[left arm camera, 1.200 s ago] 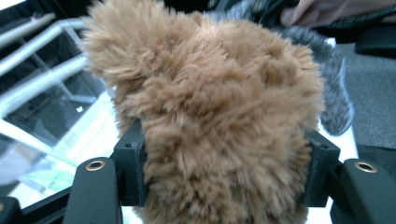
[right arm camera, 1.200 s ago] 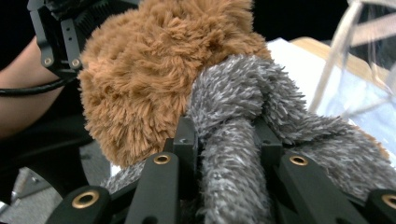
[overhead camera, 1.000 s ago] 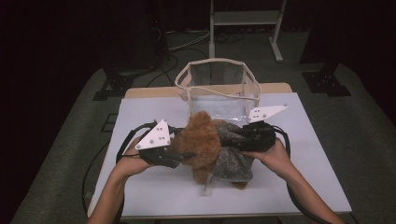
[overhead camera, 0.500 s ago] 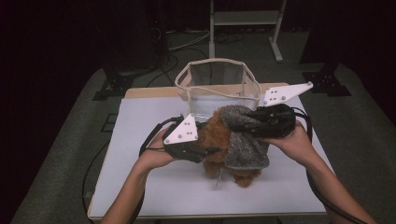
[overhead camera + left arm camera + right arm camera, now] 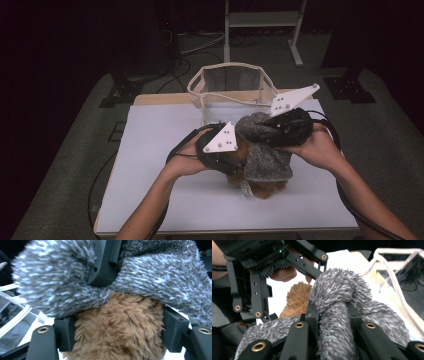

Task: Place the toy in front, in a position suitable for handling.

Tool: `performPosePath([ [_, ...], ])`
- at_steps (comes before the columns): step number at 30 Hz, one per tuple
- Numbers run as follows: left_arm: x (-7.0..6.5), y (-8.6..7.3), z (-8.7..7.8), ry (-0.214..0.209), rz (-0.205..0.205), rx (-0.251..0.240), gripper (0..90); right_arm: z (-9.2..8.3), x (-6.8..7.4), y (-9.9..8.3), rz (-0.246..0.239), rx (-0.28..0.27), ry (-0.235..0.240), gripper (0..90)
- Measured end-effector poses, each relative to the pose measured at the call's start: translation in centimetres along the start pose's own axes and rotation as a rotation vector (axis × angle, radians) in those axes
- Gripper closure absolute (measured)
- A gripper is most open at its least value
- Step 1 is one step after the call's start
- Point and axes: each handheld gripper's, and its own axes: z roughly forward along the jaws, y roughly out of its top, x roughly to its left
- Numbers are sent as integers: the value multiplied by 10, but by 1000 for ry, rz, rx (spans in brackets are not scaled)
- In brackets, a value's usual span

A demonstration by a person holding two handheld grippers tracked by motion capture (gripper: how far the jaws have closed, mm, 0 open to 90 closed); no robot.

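A brown plush toy [image 5: 260, 189] lies mid-table with a grey fuzzy garment [image 5: 262, 160] draped over it. My left gripper [image 5: 236, 161] comes in from the left. In the left gripper view its jaws have just been opening, and the brown fur [image 5: 117, 325] still fills the gap and touches both pads. My right gripper [image 5: 254, 131] reaches in from the right. It is shut on a bunched fold of the grey garment [image 5: 339, 287], held above the toy [image 5: 297, 297]. The grey garment [image 5: 162, 277] arches over the brown fur.
A clear bag with a cream rim [image 5: 200, 87] stands open just behind the toy, at the back of the white table [image 5: 150, 150]. Cables trail from both grippers over the table. Dark floor and a metal stand [image 5: 260, 20] lie beyond.
Both hands and the toy have shifted right and toward the bag. The right gripper has risen, pulling the grey garment up over the toy.
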Motion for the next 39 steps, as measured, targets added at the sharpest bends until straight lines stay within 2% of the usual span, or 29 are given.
performPosePath([
  [6,4,1,-4,8,-30,-33,212,-9,-5,-12,33,-29,2,702],
  [8,6,-2,-4,20,-51,-7,172,-11,-7,-15,41,-36,-6,701],
  [10,7,-8,-3,17,-74,-5,162,-14,-9,-19,54,-53,-8,701],
  [13,7,-15,5,0,-97,11,129,-16,-13,-24,82,-72,0,701],
  [17,7,-17,14,1,-120,-19,111,-16,-13,-26,85,-79,5,701],
  [18,7,-17,14,4,-117,-28,144,-16,-12,-26,85,-78,1,701],
  [21,4,-17,13,26,-85,-50,335,-17,-13,-27,87,-82,-1,700],
  [23,2,-15,11,26,-77,-59,397,-20,-13,-27,96,-96,7,699],
  [27,-1,-10,10,26,-63,-62,416,-23,-8,-20,71,-94,3,697],
  [32,-3,-10,13,29,-62,-68,420,-12,2,-10,35,-85,38,695],
  [34,-2,-11,12,25,-72,-77,420,-10,4,-8,17,-78,26,695],
  [39,-1,-8,13,16,-70,-86,425,-26,-2,-8,29,-83,-15,694],
])
